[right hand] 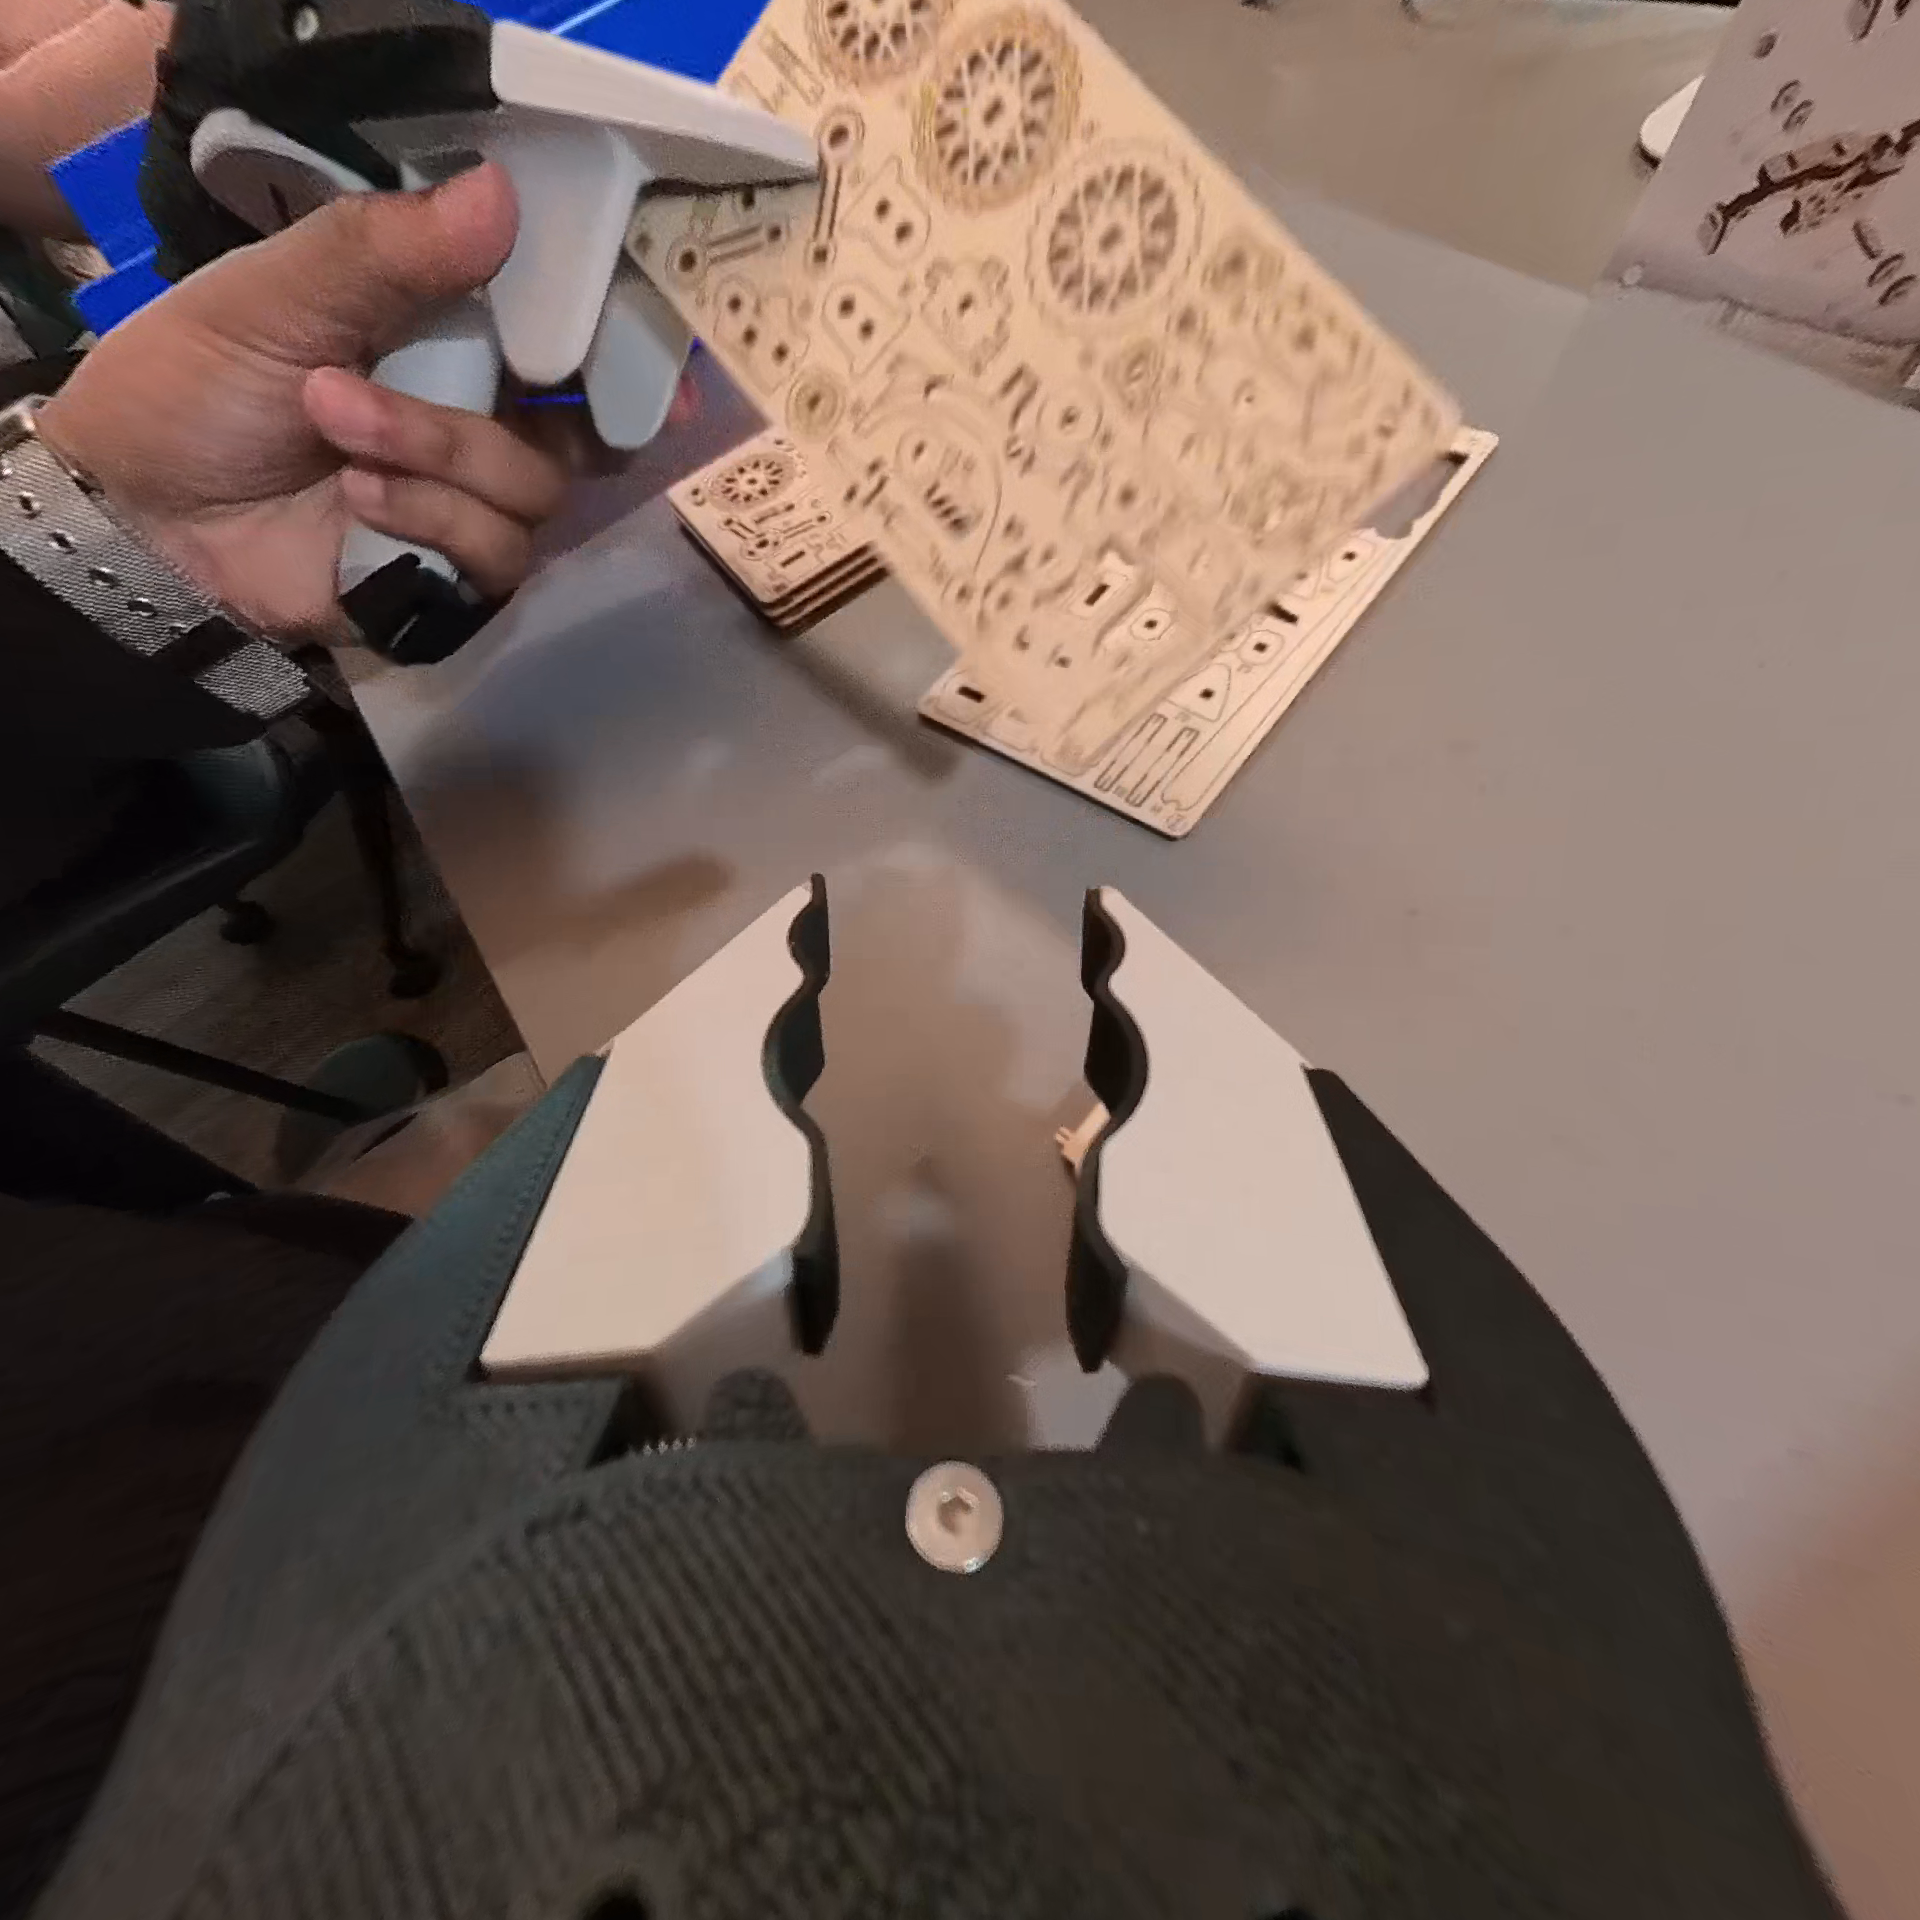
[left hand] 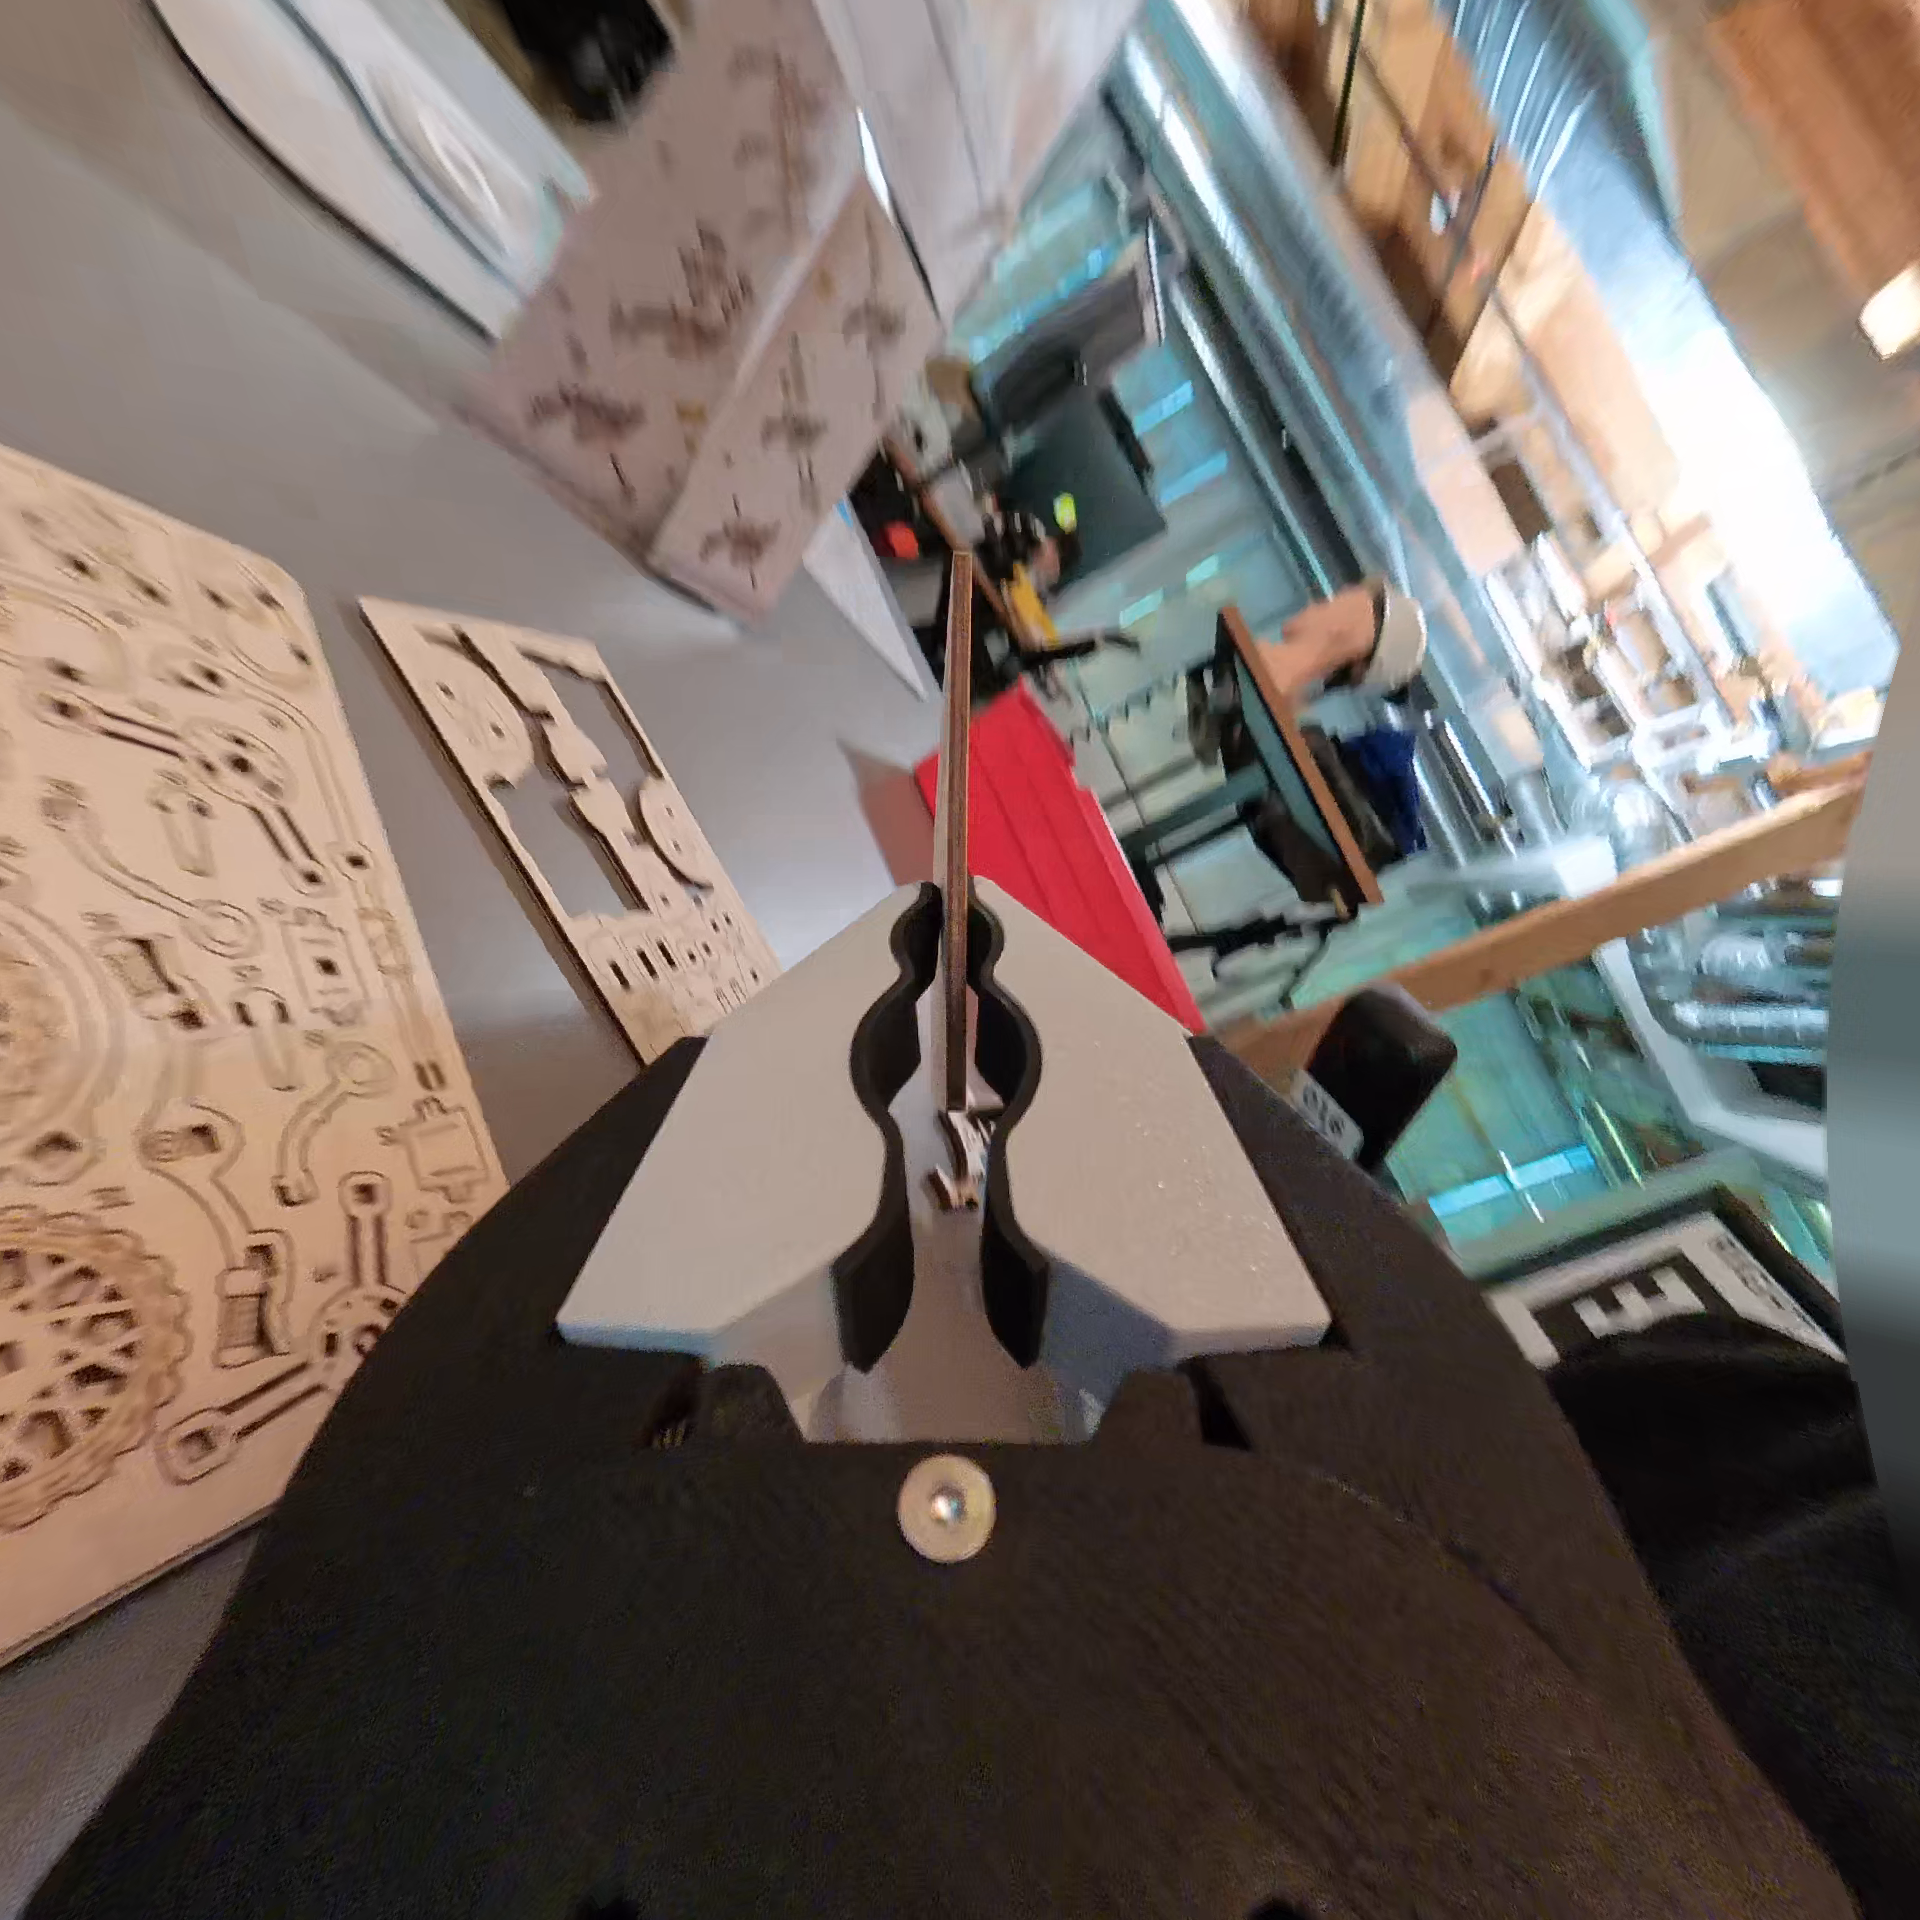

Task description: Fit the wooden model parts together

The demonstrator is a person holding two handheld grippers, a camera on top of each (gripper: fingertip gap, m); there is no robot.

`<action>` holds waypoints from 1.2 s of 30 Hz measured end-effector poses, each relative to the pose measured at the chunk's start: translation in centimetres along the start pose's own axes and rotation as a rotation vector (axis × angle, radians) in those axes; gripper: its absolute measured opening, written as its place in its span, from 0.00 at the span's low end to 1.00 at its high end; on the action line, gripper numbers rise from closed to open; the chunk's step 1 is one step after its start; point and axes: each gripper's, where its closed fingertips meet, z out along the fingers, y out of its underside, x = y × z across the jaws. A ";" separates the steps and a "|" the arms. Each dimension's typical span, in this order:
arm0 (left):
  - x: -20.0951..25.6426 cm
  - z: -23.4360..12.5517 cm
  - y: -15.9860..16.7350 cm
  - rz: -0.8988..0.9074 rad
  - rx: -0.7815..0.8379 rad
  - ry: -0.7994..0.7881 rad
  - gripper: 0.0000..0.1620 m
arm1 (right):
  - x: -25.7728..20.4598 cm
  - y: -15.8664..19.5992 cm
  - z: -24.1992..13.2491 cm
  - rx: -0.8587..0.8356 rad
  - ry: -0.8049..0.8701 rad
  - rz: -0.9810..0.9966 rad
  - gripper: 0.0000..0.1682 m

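My left gripper [left hand: 956, 894] is shut on a thin wooden parts sheet [left hand: 958, 748], which shows edge-on and sticks straight out. In the right wrist view that sheet [right hand: 1091, 343] is full of laser-cut gears and links and hangs tilted above the grey table [right hand: 1558, 935]. It is held at its top left corner by the left gripper [right hand: 717, 192] in a person's hand [right hand: 343, 416]. My right gripper [right hand: 956, 914] is open and empty, low over the table in front of the sheet. A small wooden piece [right hand: 1075, 1138] lies by its right finger.
A large parts sheet [left hand: 187, 1039] and a smaller one with cut-out holes [left hand: 582, 810] lie on the table. A stack of sheets [right hand: 779, 540] and a flat sheet [right hand: 1247, 686] lie under the held one. A patterned box [right hand: 1787, 208] stands far right. My hands' fingertips stand some 15 cm from each other.
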 end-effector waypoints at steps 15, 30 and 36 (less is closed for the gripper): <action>-1.1 -12.8 -6.0 0.197 0.825 -0.368 0.01 | -2.5 2.1 -3.8 0.043 -0.107 0.196 0.25; -3.9 -13.2 -4.1 0.061 0.831 -0.425 0.01 | -3.1 2.0 -4.9 0.056 -0.139 0.126 0.23; -3.9 -12.8 -4.0 0.052 0.816 -0.409 0.01 | -3.4 2.3 -4.7 0.046 -0.136 0.106 0.22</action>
